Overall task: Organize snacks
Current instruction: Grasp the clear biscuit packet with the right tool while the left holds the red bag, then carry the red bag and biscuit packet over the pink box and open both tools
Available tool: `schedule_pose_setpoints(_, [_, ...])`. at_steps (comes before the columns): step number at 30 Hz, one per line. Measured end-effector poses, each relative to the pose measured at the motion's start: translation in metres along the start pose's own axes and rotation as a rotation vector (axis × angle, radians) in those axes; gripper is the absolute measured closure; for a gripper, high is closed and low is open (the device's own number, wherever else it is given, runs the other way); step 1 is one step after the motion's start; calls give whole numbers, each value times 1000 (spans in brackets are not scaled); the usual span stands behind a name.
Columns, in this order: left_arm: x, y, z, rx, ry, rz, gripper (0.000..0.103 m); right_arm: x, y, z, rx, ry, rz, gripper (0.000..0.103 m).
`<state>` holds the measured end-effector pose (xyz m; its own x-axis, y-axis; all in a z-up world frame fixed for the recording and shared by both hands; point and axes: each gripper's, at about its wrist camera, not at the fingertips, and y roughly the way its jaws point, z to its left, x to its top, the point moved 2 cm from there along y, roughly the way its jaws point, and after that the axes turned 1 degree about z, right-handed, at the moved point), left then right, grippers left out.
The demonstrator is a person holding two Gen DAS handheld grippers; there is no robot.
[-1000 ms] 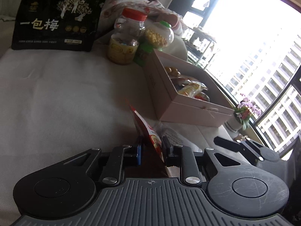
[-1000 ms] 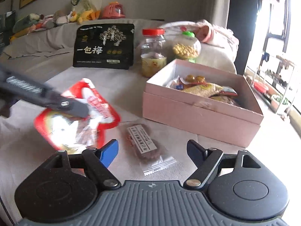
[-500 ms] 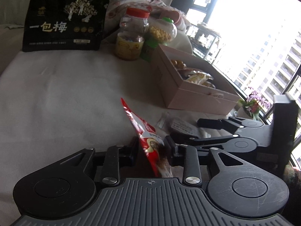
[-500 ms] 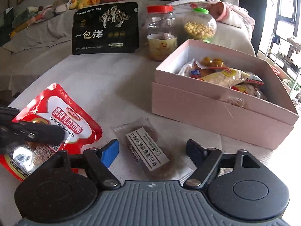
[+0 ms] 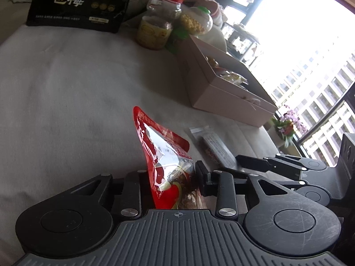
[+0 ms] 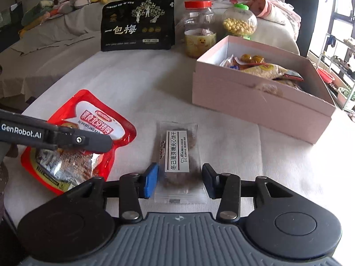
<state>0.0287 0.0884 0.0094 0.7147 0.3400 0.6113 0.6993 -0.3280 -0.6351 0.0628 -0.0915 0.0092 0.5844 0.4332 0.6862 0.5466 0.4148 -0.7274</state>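
My left gripper [image 5: 173, 175] is shut on a red snack pouch [image 5: 164, 153], held on edge just above the white cloth; the pouch also shows in the right wrist view [image 6: 88, 128] under the left gripper's finger [image 6: 66, 138]. My right gripper [image 6: 179, 179] is open, its fingers on either side of a clear-wrapped brown biscuit packet [image 6: 178, 153] lying flat on the cloth; the packet also shows in the left wrist view [image 5: 213, 146]. An open pink box [image 6: 255, 102] with several snacks inside stands to the right.
A black plum bag [image 6: 137, 24], a red-lidded jar [image 6: 199, 28] and a green-lidded jar of yellow balls [image 6: 239, 21] stand at the back. The white cloth [image 6: 133, 82] spreads between them and the grippers. A window and shelf are at the right.
My right gripper has lowered and come forward until its fingers straddle the biscuit packet. My left gripper has lowered the red pouch toward the cloth.
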Motion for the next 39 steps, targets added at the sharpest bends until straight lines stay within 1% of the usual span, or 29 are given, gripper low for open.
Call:
schedule_pose_setpoints(4, [-7,-7,-3,7,1,2,68,-7,-5,3,-15,-31,-1,59])
schedule_pose_setpoints(6, [-7,-10,-3,16,-4,-2,68,-6,-4,4,-23,-41,-6,56])
schedule_pose_setpoints(8, [-7,-11,-1,23,-14,-6,68,-2,1,4,-38,-41,-14,44])
schedule_pose_setpoints(9, [-6,-11,1,25,-20,-6,68,0,4,4,-46,-38,-18,40])
schedule_pose_setpoints(14, [-8,-12,7,14,-45,-6,68,12,19,0,-18,-1,-22,39])
schedule_pose_setpoints(15, [-8,-12,7,13,-46,-6,68,14,20,1,-12,-3,-19,41])
schedule_pose_setpoints(17, [-8,-13,7,12,-47,-6,68,16,20,6,8,-19,-15,57])
schedule_pose_setpoints(18, [-8,-13,7,12,-47,-6,68,16,19,9,11,-31,-15,60])
schedule_pose_setpoints(19, [-8,-13,7,12,-47,-6,68,15,18,12,13,-44,-14,61])
schedule_pose_setpoints(25, [-11,-15,3,22,-42,0,68,6,4,14,37,-60,-9,63])
schedule_pose_setpoints(29, [-14,-15,-6,11,-33,17,69,-1,-13,7,34,-61,-29,64])
schedule_pose_setpoints(34, [-19,-16,-24,-14,2,38,70,-6,-38,-6,6,-50,-78,64])
schedule_pose_setpoints(39, [-18,-25,-40,-32,35,24,70,-7,-61,-18,-46,-37,-131,64])
